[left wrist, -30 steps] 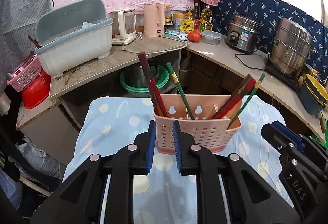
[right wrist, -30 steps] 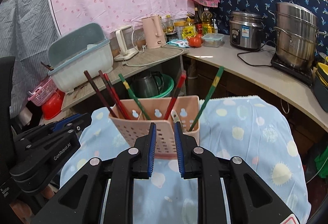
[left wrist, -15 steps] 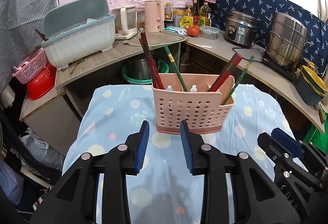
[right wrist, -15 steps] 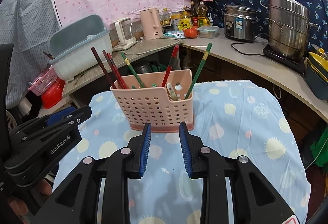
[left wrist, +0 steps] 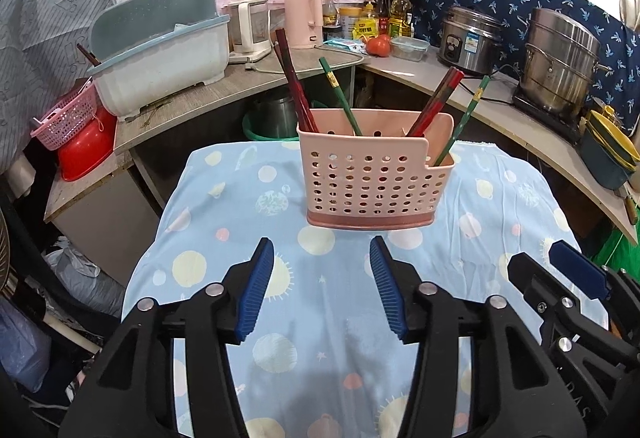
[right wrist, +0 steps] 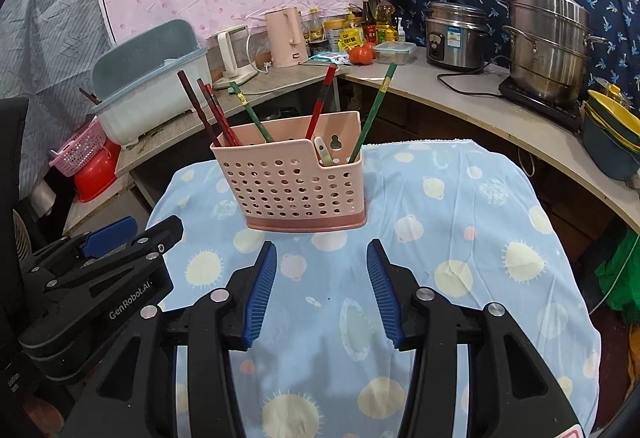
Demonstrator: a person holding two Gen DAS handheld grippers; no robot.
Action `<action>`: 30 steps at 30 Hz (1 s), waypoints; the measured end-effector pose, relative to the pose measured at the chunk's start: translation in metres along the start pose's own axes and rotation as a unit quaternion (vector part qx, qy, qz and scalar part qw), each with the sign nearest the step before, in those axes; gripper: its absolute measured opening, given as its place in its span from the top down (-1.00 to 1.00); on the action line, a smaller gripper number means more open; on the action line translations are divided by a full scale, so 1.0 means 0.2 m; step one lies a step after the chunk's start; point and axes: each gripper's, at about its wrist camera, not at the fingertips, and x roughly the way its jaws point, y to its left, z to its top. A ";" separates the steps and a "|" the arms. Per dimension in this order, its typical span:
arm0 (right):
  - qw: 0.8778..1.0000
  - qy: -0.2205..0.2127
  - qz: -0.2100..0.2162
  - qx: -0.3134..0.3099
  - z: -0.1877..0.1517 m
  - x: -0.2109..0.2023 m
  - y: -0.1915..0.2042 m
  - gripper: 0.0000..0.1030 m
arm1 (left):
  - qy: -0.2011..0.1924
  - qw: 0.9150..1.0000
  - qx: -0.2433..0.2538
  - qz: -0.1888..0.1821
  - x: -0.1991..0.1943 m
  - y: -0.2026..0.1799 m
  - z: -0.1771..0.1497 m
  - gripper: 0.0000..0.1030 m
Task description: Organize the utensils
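Observation:
A pink perforated utensil holder (left wrist: 370, 179) stands on the blue spotted cloth (left wrist: 248, 238); it also shows in the right wrist view (right wrist: 296, 187). Red chopsticks (left wrist: 294, 81) and green chopsticks (left wrist: 340, 97) lean in it, with more red (right wrist: 320, 101) and green ones (right wrist: 376, 107) and a white spoon (right wrist: 323, 151) in its low compartment. My left gripper (left wrist: 322, 288) is open and empty, a little short of the holder. My right gripper (right wrist: 322, 288) is open and empty, also short of the holder.
A curved counter behind carries a blue dish rack (left wrist: 160, 49), kettles (left wrist: 304, 17), bottles, a tomato (left wrist: 378, 45), a rice cooker (left wrist: 470, 35) and a steel steamer pot (left wrist: 560, 57). A pink basket and a red basin (left wrist: 82, 149) sit left. Stacked bowls (right wrist: 612, 141) sit right.
Both grippers have drawn back from the holder and their jaws have opened from nearly shut to wide. The holder and its utensils stay in place on the cloth.

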 end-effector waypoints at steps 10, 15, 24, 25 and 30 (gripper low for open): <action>1.000 0.004 -0.012 -0.009 -0.04 -0.01 0.01 -0.07 | 0.008 1.000 0.004 0.009 0.01 -0.02 -0.06 -0.14; 1.000 0.007 -0.018 -0.010 -0.06 0.00 0.01 -0.15 | 0.011 1.000 0.001 0.020 0.02 -0.01 -0.09 -0.28; 1.000 0.022 -0.022 0.002 -0.09 0.03 -0.02 -0.38 | 0.010 0.999 -0.007 0.044 0.03 0.02 -0.12 -0.67; 1.000 0.023 -0.022 0.003 -0.09 0.03 -0.03 -0.40 | 0.009 0.999 -0.008 0.046 0.03 0.03 -0.13 -0.70; 0.999 0.028 -0.027 0.002 -0.10 0.04 -0.04 -0.52 | 0.011 0.999 -0.011 0.052 0.05 0.04 -0.14 -0.81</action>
